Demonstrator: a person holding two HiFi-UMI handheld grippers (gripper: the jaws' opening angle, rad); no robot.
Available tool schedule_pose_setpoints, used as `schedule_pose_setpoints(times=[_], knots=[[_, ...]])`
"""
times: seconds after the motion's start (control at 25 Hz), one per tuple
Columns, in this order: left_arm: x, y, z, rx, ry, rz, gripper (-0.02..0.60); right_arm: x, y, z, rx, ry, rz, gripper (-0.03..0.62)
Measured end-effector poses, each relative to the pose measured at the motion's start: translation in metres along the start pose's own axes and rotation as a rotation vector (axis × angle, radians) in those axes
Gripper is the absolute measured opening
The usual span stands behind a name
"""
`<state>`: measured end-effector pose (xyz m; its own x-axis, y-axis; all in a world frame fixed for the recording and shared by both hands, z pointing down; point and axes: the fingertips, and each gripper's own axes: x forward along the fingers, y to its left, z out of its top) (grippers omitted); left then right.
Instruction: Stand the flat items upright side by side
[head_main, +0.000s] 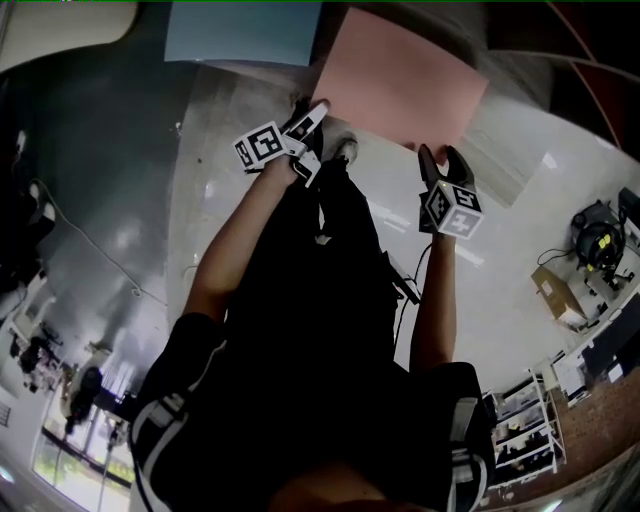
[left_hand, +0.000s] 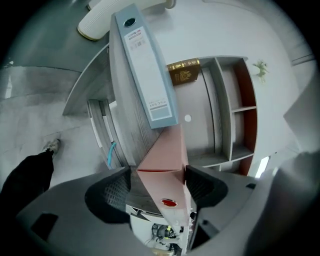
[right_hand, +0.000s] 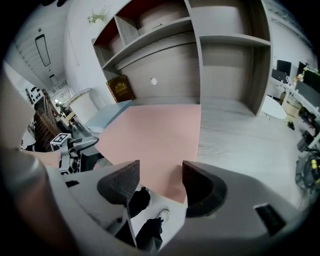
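Left gripper (left_hand: 157, 171): turned on its side, jaws wide apart and straddling the spine end of the pink binder (left_hand: 167, 150). One pad meets the binder's face and the other sits just beside its corner, so I read this as a fit around the spine, not a clamp. I judge the sideways turn is there because the binder lies flat and its thickness must pass between the jaws. Right gripper (right_hand: 160, 167): angled down, jaws apart, clamped on nothing. The binder's near edge shows between them, and I take it as placed to steady or lift that edge. Pink binder: flat on the shelf (right_hand: 235, 135), its near corner overhanging the front edge, which leaves room for a jaw beneath. Blue binder (left_hand: 147, 65): also flat, just beyond the pink one, spine label facing my left camera. Book (right_hand: 120, 89): brown, upright against the back panel, well apart. Status, by my judgement: both binders are still to be stood up, pink one first.
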<state>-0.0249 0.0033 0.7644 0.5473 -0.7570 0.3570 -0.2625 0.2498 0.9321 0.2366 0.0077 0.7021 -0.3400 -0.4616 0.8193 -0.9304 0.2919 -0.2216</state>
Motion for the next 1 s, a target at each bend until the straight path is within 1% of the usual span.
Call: schedule_pose_setpoints(times=[0.16, 0.32, 0.36, 0.56, 0.68, 0.76, 0.8, 0.84, 0.88, 0.96, 1.0], knots=[[0.001, 0.003, 0.0, -0.043, -0.001, -0.035, 0.337, 0.001, 0.0, 0.0, -0.004, -0.001, -0.005, 0.276], [0.007, -0.005, -0.003, -0.116, -0.007, -0.105, 0.336, 0.0, -0.001, 0.0, -0.007, -0.01, -0.019, 0.267], [0.008, -0.006, -0.002, -0.123, -0.007, -0.116, 0.325, 0.001, -0.001, 0.0, -0.01, -0.01, -0.021, 0.265], [0.008, -0.011, -0.002, -0.117, -0.01, -0.124, 0.31, 0.003, -0.003, -0.002, -0.016, -0.012, -0.022, 0.259], [0.006, -0.023, -0.005, -0.11, -0.012, -0.127, 0.307, 0.001, -0.006, -0.001, -0.022, -0.014, -0.026, 0.259], [0.003, -0.031, -0.003, -0.11, -0.021, -0.132, 0.305, 0.003, -0.006, -0.001, -0.027, -0.01, -0.021, 0.247], [0.0, -0.034, -0.001, -0.102, -0.03, -0.131, 0.305, 0.004, -0.004, -0.001, -0.028, -0.008, -0.016, 0.242], [-0.004, -0.036, 0.002, -0.079, -0.041, -0.121, 0.304, 0.006, -0.002, -0.001, -0.026, -0.008, -0.009, 0.238], [-0.009, -0.036, 0.006, -0.028, -0.048, -0.091, 0.304, 0.006, 0.001, -0.001, -0.02, -0.011, 0.0, 0.239], [-0.023, -0.036, 0.016, 0.099, -0.056, -0.005, 0.302, 0.007, 0.007, 0.001, 0.0, -0.019, 0.028, 0.239], [-0.028, -0.041, 0.019, 0.133, -0.065, 0.02, 0.302, 0.006, 0.01, 0.002, 0.014, -0.023, 0.047, 0.239]])
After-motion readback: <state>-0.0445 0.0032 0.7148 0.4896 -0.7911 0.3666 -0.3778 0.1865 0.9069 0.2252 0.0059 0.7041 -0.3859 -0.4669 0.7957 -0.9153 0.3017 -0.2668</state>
